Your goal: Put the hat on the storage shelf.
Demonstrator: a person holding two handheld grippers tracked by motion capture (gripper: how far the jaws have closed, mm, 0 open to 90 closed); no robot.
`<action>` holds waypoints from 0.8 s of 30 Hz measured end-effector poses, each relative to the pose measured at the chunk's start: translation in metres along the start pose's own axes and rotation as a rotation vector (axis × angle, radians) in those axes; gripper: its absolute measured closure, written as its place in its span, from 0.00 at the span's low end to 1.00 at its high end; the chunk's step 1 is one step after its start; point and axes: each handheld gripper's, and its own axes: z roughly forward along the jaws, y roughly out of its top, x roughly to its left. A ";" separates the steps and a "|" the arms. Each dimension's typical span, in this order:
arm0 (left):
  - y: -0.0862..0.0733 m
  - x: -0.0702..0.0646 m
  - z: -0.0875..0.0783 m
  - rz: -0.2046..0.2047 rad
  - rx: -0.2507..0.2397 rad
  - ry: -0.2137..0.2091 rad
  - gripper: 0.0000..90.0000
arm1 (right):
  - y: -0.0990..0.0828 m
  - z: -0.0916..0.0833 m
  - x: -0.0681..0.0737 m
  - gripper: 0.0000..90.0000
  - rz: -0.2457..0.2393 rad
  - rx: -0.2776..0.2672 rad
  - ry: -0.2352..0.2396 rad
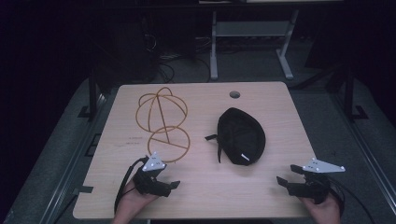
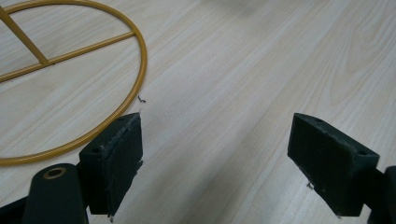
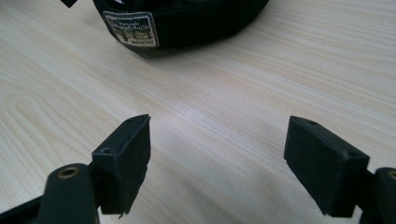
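Dim room with desk legs and cables behind a pale wooden table [image 1: 201, 186], bearing a yellow wire stand [image 1: 162, 122] at left and an upturned black cap [image 1: 241, 136] at centre-right, while left gripper [image 1: 172, 185] and right gripper [image 1: 286, 175] wait near the front edge, jaws released and empty, seemingly poised to reach for them.

left gripper [image 2: 215, 154]: bare table [image 2: 243, 70] between and ahead of the jaws
wire stand [image 2: 140, 60]: its ring just beside the left jaw, blocks that side
right gripper [image 3: 217, 158]: bare wood between the jaws
black cap [image 3: 187, 18]: ahead of the jaws, blocks the way forward
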 end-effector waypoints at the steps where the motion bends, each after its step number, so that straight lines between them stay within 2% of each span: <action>1: 0.000 0.000 0.000 0.001 0.000 0.002 0.20 | 0.000 0.000 0.000 0.25 0.000 -0.001 0.002; 5: 0.000 -0.001 0.000 0.005 0.005 0.005 0.20 | 0.001 -0.001 -0.001 0.25 -0.001 -0.015 0.008; 10: 0.004 -0.007 -0.001 0.014 -0.013 -0.006 0.20 | 0.001 -0.001 -0.003 0.25 -0.012 -0.019 0.012; 11: 0.004 -0.007 -0.001 0.014 -0.013 -0.006 0.20 | 0.001 -0.001 -0.003 0.25 -0.002 -0.021 0.012; 17: 0.015 -0.018 0.001 0.061 -0.007 -0.021 0.20 | 0.000 -0.004 -0.004 0.25 0.007 -0.035 0.014; 18: 0.020 -0.021 0.002 0.074 -0.005 -0.037 0.20 | 0.000 -0.004 -0.004 0.24 0.011 -0.033 0.015; 21: 0.026 -0.025 0.003 0.094 -0.007 -0.049 0.20 | 0.001 -0.004 -0.004 0.23 0.011 -0.033 0.014; 22: 0.034 -0.029 0.006 0.121 0.001 -0.063 0.20 | 0.001 -0.005 -0.003 0.23 0.015 -0.038 0.014; 24: 0.040 -0.031 0.009 0.132 0.001 -0.075 0.20 | 0.001 -0.006 -0.003 0.23 0.011 -0.045 0.013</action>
